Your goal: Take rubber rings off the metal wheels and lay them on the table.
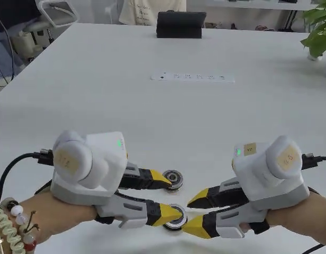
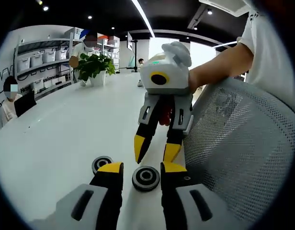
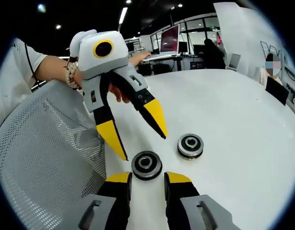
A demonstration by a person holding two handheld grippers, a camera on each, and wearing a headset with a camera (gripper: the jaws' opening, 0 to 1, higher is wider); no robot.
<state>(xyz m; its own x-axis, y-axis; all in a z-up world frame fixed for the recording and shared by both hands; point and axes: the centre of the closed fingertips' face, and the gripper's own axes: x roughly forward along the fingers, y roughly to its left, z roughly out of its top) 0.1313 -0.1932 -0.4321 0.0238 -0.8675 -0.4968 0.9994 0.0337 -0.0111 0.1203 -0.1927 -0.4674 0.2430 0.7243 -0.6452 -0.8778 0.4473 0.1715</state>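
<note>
The black-ringed round metal wheel [image 1: 174, 218] lies just ahead of the left gripper [image 1: 172, 197] and right gripper [image 1: 189, 214] (both jaws wide apart).

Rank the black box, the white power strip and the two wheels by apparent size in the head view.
1. The black box.
2. The white power strip, longer but thin.
3. The far wheel and near wheel: alike, both partly covered by jaws, so unranked.
</note>
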